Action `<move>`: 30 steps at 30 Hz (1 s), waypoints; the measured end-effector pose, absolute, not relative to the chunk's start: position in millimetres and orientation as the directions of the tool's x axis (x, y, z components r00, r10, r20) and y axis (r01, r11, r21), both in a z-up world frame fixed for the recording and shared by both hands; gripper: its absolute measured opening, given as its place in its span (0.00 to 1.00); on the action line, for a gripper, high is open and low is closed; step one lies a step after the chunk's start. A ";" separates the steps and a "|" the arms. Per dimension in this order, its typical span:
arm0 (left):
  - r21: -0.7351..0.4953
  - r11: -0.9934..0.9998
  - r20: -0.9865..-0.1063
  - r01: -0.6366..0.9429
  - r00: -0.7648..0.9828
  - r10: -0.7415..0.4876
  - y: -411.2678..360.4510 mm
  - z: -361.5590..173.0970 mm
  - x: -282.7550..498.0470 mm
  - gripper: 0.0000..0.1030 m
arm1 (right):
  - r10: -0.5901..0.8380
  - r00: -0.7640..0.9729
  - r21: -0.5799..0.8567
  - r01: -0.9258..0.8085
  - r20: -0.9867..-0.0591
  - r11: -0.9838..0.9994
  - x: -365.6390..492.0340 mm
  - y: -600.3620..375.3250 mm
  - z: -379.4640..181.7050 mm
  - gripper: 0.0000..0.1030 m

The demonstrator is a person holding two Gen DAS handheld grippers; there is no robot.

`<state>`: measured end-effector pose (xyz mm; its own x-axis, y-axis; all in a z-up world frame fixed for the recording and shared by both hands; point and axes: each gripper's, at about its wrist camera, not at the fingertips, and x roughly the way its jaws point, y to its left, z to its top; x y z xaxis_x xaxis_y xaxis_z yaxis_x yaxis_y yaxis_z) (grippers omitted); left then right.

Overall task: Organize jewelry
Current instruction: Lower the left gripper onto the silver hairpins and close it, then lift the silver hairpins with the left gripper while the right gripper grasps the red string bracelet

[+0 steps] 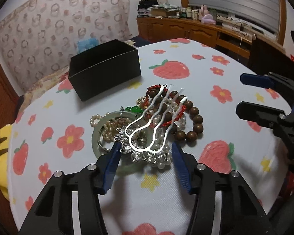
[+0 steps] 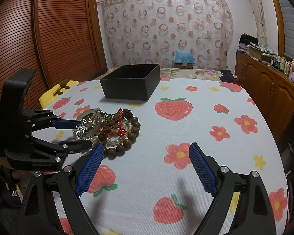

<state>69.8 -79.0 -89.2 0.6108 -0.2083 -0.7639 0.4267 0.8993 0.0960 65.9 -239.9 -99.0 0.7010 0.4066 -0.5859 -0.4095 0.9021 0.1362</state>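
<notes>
The left gripper [image 1: 145, 148] is reaching down into a heap of jewelry [image 1: 147, 121] that is lying on a worktop covered by a pale cloth [image 1: 196, 74] printed with strawberries and flowers. Its two blue-padded fingers are standing on either side of the near edge of the heap, with a silver filigree piece [image 1: 145, 154] and some pearls between them. The left pad is touching the silver piece, while the right pad is sitting just beside the pearls, and whether it is pressing on them cannot be told, so the fingers are reading as partly apart rather than clamped.

A silver hair fork [image 1: 156, 117] with wavy prongs is lying on top of the heap, over a wooden bead bracelet [image 1: 194, 121], a red twisted cord [image 1: 172, 117], several pearl strands [image 1: 162, 145], green beads [image 1: 134, 109] and a pale bangle [image 1: 97, 135]. Behind the heap, well apart from it, a black open box [image 1: 104, 70] is standing on the cloth.

The right gripper [image 2: 147, 166] is hovering above bare cloth to the right of the heap, its blue pads spread wide with nothing between them. In its view the left gripper [image 2: 84, 135] is coming in from the left, one finger lying along the top of the silver piece [image 2: 84, 127] and the other low beside the wooden beads [image 2: 127, 137], and the black box [image 2: 130, 84] is standing beyond.

A patterned curtain [image 2: 166, 29] is hanging at the back, and a wooden cabinet [image 2: 264, 84] is running along the right.
</notes>
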 end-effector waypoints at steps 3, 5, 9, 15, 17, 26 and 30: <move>0.068 0.906 -0.752 0.417 0.618 -0.228 -73.6 -85.7 67.6 0.43 | 0.406 0.702 0.136 -0.409 -0.585 0.902 65.9 -240.0 -99.1 0.87; 0.054 0.910 -0.748 0.411 0.620 -0.236 -72.9 -83.5 66.8 0.43 | 0.405 0.702 0.134 -0.409 -0.586 0.903 66.1 -239.4 -98.9 0.87; 0.036 0.917 -0.731 0.397 0.636 -0.247 -67.9 -78.6 62.9 0.43 | 0.399 0.699 0.117 -0.416 -0.593 0.902 65.1 -237.0 -98.7 0.87; 0.017 0.925 -0.700 0.379 0.665 -0.260 -59.7 -66.0 53.4 0.43 | 0.408 0.688 0.097 -0.444 -0.599 0.891 65.7 -226.4 -94.2 0.87; 0.011 0.928 -0.691 0.372 0.674 -0.262 -56.7 -62.8 50.0 0.43 | 0.417 0.687 0.090 -0.459 -0.595 0.884 66.9 -221.8 -90.0 0.87; -0.007 0.939 -0.653 0.344 0.709 -0.265 -43.3 -54.3 38.5 0.43 | 0.458 0.611 0.068 -0.551 -0.646 0.832 91.1 -194.8 -87.5 0.46; -0.004 0.944 -0.638 0.329 0.726 -0.256 -39.2 -51.4 35.8 0.43 | 0.476 0.564 0.096 -0.572 -0.675 0.815 110.5 -182.7 -93.3 0.29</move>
<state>35.8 -39.2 -51.4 0.7263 -0.2557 -0.6381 0.3287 0.9444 -0.0043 110.5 -182.7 -93.3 0.5640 0.4757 -0.6750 -0.5719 0.8146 0.0963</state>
